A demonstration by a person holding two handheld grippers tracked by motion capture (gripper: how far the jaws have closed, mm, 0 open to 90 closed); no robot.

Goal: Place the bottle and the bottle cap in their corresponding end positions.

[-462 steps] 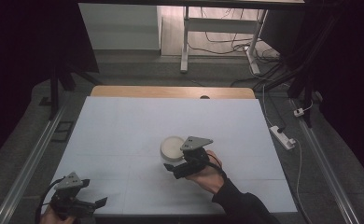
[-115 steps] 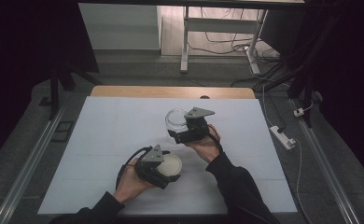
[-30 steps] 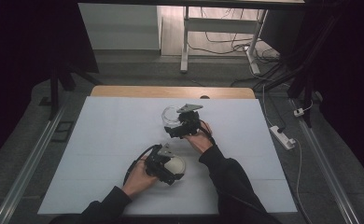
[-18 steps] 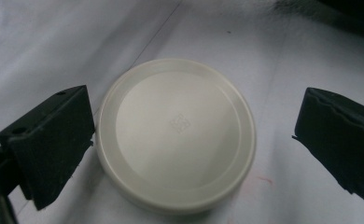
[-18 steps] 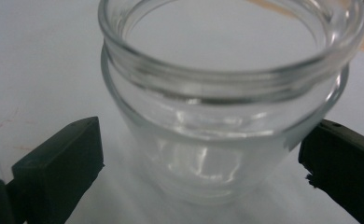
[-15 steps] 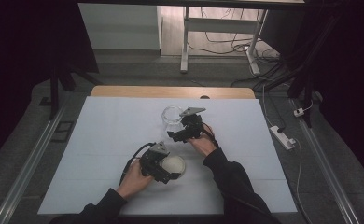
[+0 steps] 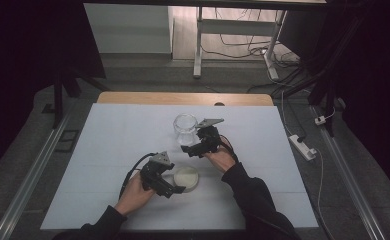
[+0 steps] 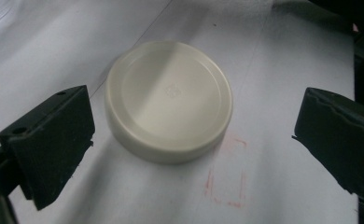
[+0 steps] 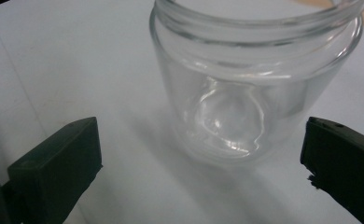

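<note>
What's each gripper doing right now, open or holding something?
Left gripper: open, jaws either side of the cream lid, not touching it.
Right gripper: open, empty, glass jar just ahead.

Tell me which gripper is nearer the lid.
Left. The left gripper sits open right beside the lid; the right gripper is farther back, open by the jar.

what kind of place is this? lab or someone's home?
Likely a lab recording rig, not a home: a white-covered table between dark curtains, loose cables on the floor behind, and a power strip beside it.
</note>
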